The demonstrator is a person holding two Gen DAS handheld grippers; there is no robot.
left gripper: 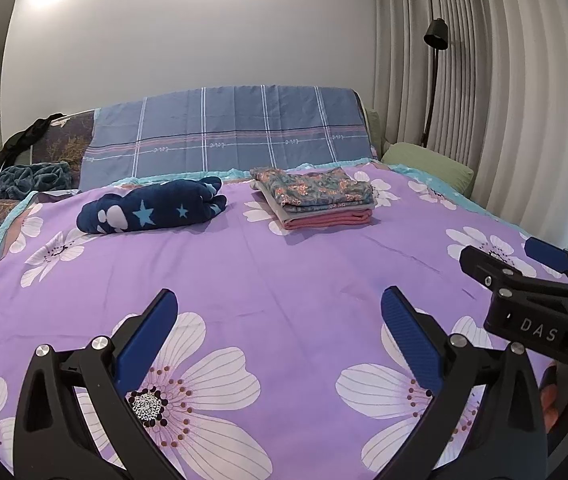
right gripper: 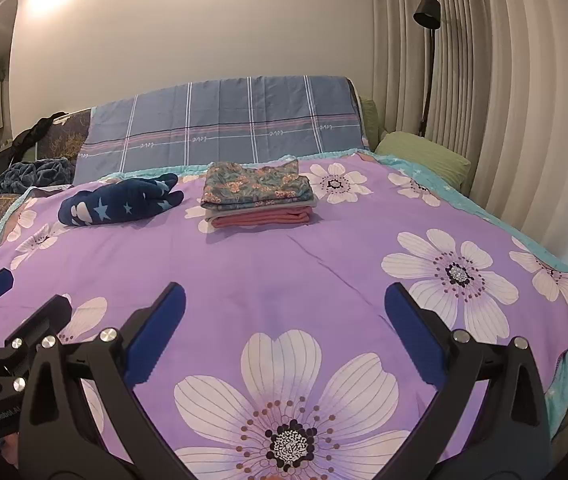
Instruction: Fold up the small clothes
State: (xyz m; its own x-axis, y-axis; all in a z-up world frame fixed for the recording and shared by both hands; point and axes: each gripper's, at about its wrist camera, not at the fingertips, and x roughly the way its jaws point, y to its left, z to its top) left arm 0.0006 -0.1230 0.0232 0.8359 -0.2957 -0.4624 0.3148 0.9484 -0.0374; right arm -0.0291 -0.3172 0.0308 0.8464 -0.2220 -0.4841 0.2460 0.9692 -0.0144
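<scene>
Hovering low over the purple flowered bedspread (left gripper: 284,272), both tools empty: left gripper (left gripper: 280,320) spread wide with nothing between its blue pads (left gripper: 148,336), right gripper (right gripper: 284,312) likewise gaping and bare. Sitting toward the far side of the bed, near the blue checked headboard cover (left gripper: 228,132), a neat stack of folded clothes (left gripper: 315,198), floral piece on top, grey and pink beneath. Lying just left of the stack, well apart from both grippers, a navy star-print garment (left gripper: 152,212), bunched into a loose roll rather than squared off. Judging from that, standing between pieces: stack apparently done, the navy one probably next. Calling for a long reach forward and leftward, pinching two edges or corners of the rumpled cloth, dragging it onto the open stretch of bedspread nearer the grippers, then spreading it flat before any crease. Risking a grab through several layers at once, since seams and corners are hidden in the bundle.
</scene>
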